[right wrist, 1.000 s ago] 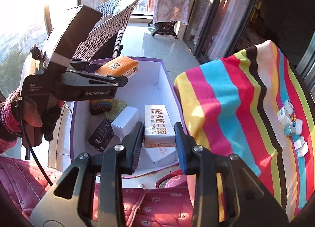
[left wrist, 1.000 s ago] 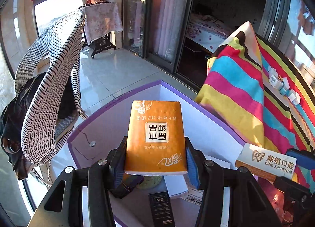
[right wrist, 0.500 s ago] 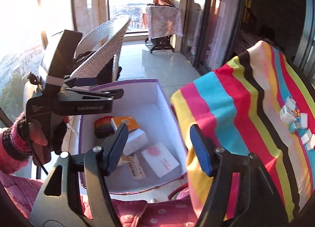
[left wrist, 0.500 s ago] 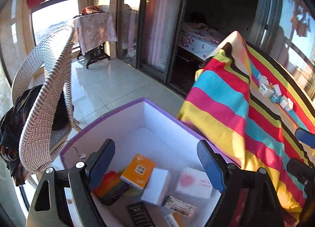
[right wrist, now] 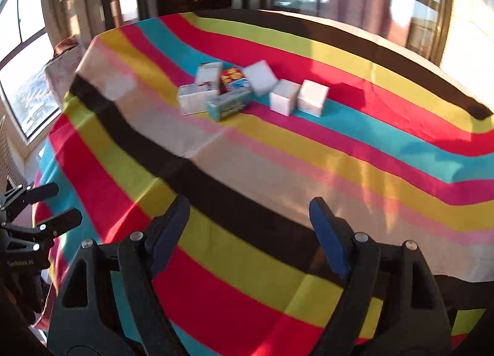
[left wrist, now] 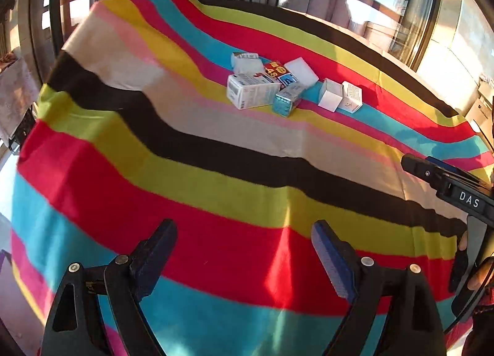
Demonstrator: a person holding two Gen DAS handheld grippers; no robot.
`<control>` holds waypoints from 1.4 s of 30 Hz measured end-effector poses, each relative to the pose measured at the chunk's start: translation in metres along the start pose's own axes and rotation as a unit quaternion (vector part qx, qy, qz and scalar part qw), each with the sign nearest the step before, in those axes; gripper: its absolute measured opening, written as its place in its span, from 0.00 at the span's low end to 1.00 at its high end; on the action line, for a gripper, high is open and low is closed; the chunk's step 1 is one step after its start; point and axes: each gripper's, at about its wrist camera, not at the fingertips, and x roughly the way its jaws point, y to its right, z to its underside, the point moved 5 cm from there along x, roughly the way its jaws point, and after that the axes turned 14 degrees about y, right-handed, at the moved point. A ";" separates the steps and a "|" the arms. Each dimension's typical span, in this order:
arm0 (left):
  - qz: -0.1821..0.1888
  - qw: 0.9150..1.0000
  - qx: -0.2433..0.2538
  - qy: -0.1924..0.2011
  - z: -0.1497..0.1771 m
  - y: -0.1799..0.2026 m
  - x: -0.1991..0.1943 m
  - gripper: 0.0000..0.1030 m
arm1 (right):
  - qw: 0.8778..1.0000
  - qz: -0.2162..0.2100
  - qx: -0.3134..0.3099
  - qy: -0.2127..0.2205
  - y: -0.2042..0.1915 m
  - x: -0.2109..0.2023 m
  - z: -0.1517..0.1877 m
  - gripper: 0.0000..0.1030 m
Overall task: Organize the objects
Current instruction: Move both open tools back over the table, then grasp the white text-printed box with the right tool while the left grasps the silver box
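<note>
Across the striped table (left wrist: 216,201), both the left hand-held gripper (left wrist: 244,251) and right hand-held gripper (right wrist: 250,226) gape empty, seemingly aimed at clustered small boxes (left wrist: 278,84) awaiting pickup.

Empty right tongs (right wrist: 248,217) gape above striped cloth (right wrist: 247,170)

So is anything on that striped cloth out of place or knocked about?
Only mildly. The small boxes sit in a loose huddle far across the striped cloth, turned every which way, the teal carton lying against the white printed box. Two white boxes stand slightly apart. Nothing looks spilled or damaged.
</note>
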 end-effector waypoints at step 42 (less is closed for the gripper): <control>-0.027 0.996 0.074 -0.035 -0.014 0.038 0.085 1.00 | 0.996 0.034 0.071 -0.030 0.080 0.034 0.014 0.45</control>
